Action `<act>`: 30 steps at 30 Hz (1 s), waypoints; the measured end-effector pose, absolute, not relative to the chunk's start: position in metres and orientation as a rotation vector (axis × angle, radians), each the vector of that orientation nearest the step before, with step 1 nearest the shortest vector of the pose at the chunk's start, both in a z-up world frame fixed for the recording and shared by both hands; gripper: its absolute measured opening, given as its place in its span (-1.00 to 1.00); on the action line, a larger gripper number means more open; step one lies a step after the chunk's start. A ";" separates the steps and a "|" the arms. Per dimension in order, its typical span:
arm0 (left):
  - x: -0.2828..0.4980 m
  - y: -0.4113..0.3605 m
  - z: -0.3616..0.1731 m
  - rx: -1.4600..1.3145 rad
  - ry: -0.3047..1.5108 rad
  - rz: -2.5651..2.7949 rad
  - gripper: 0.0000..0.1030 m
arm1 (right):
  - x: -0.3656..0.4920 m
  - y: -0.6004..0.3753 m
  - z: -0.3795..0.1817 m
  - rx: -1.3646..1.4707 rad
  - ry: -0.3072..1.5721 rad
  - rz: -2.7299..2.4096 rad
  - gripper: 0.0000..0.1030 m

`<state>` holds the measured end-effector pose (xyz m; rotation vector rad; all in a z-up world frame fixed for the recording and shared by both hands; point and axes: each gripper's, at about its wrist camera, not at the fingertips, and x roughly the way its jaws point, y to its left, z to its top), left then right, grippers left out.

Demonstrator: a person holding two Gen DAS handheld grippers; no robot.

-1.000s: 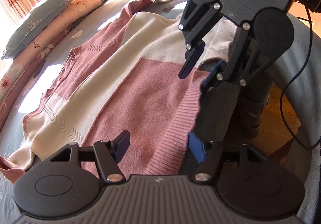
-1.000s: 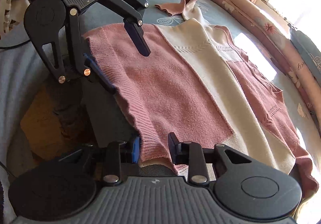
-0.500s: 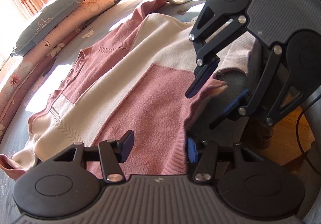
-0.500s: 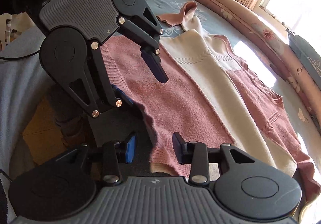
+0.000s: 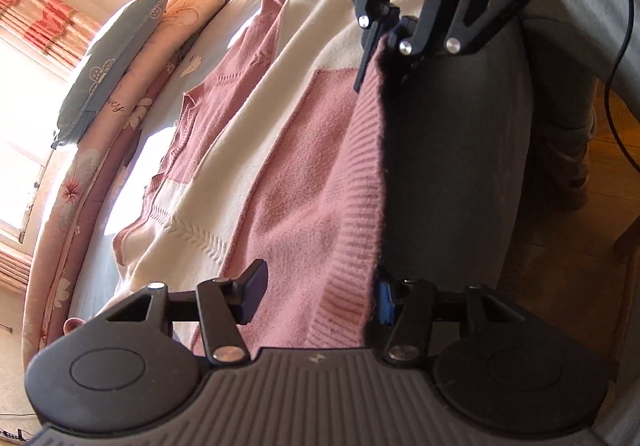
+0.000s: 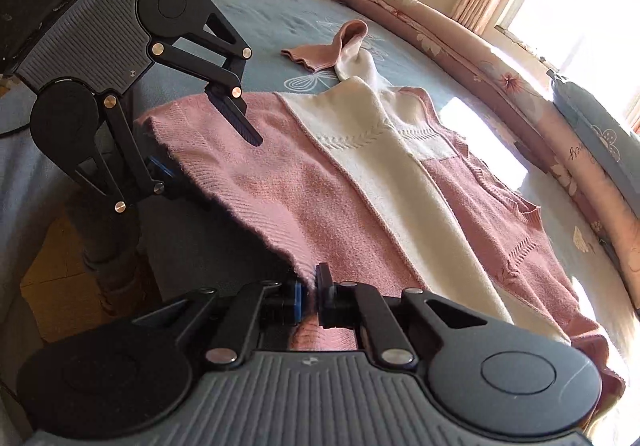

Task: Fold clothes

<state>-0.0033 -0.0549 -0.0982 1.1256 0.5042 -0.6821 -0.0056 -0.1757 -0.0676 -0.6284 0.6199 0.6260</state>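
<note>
- The right claw point(image 6: 308, 292) is clenched on the ribbed hem corner of the pink-and-cream knitted sweater point(image 6: 360, 182), lifting that edge.
- The left claw point(image 5: 320, 294) is spread wide, its 2 fingers either side of the hem's other corner; the blue-padded finger point(image 5: 385, 300) touches the rib.
- The sweater lies flat on the blue floral-print bed point(image 6: 280, 18), 1 sleeve stretched away.
- A rolled pink floral quilt point(image 6: 480, 62) lines the bed's far edge.

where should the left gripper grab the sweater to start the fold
Grip the ribbed pink hem of the sweater at its free corner, coming in from the bed's edge with one finger above and one below. The right gripper is shut on the other hem corner; the left gripper is open, straddling the hem.
</note>
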 end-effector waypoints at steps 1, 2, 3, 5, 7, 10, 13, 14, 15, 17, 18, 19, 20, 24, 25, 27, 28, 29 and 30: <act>-0.003 -0.050 -0.099 1.154 0.500 -0.660 0.02 | -0.005 -0.176 -0.068 -0.626 0.624 0.628 -0.84; -0.003 -0.046 -0.101 1.181 0.505 -0.648 -0.13 | -0.006 -0.177 -0.068 -0.627 0.624 0.629 -0.84; -0.002 -0.043 -0.102 1.201 0.520 -0.644 -0.28 | -0.006 -0.176 -0.069 -0.629 0.627 0.631 -0.84; -0.001 -0.036 -0.104 1.236 0.539 -0.635 -0.95 | -0.008 -0.174 -0.072 -0.639 0.639 0.641 -0.84; -0.003 -0.031 -0.100 1.245 0.547 -0.657 -0.95 | -0.009 -0.172 -0.075 -0.653 0.649 0.652 -0.84; -0.010 -0.027 -0.093 1.265 0.554 -0.704 -0.95 | -0.013 -0.169 -0.076 -0.675 0.667 0.681 -0.86; -0.016 -0.026 -0.090 1.289 0.566 -0.746 -0.95 | -0.018 -0.170 -0.077 -0.675 0.684 0.704 -0.87; -0.016 -0.027 -0.093 1.299 0.575 -0.755 -0.95 | -0.018 -0.170 -0.079 -0.673 0.693 0.708 -0.87; -0.017 -0.028 -0.095 1.309 0.585 -0.764 -0.95 | -0.019 -0.171 -0.081 -0.671 0.703 0.712 -0.87; -0.015 -0.029 -0.102 1.324 0.614 -0.761 -0.83 | -0.019 -0.171 -0.085 -0.668 0.721 0.714 -0.85; -0.013 -0.030 -0.105 1.328 0.634 -0.749 -0.74 | -0.019 -0.171 -0.087 -0.659 0.733 0.706 -0.83; -0.013 -0.030 -0.105 1.322 0.647 -0.755 -0.77 | -0.018 -0.172 -0.086 -0.641 0.742 0.702 -0.77; -0.014 -0.028 -0.098 1.293 0.663 -0.778 -0.73 | -0.019 -0.175 -0.084 -0.616 0.749 0.705 -0.70; -0.011 -0.019 -0.065 1.139 0.720 -0.858 -0.72 | -0.025 -0.196 -0.063 -0.523 0.747 0.722 -0.61; -0.008 -0.016 -0.053 1.083 0.734 -0.876 -0.70 | -0.024 -0.206 -0.057 -0.483 0.746 0.713 -0.53; 0.004 -0.014 -0.029 0.945 0.715 -0.864 -0.58 | -0.020 -0.230 -0.045 -0.372 0.747 0.678 -0.46; 0.010 -0.013 -0.017 0.876 0.704 -0.858 -0.39 | -0.017 -0.243 -0.040 -0.313 0.746 0.650 -0.43; 0.021 -0.017 -0.013 0.805 0.696 -0.833 -0.16 | -0.011 -0.257 -0.037 -0.248 0.745 0.601 -0.37; 0.031 -0.020 -0.008 0.734 0.687 -0.808 -0.10 | -0.005 -0.269 -0.037 -0.192 0.752 0.540 -0.36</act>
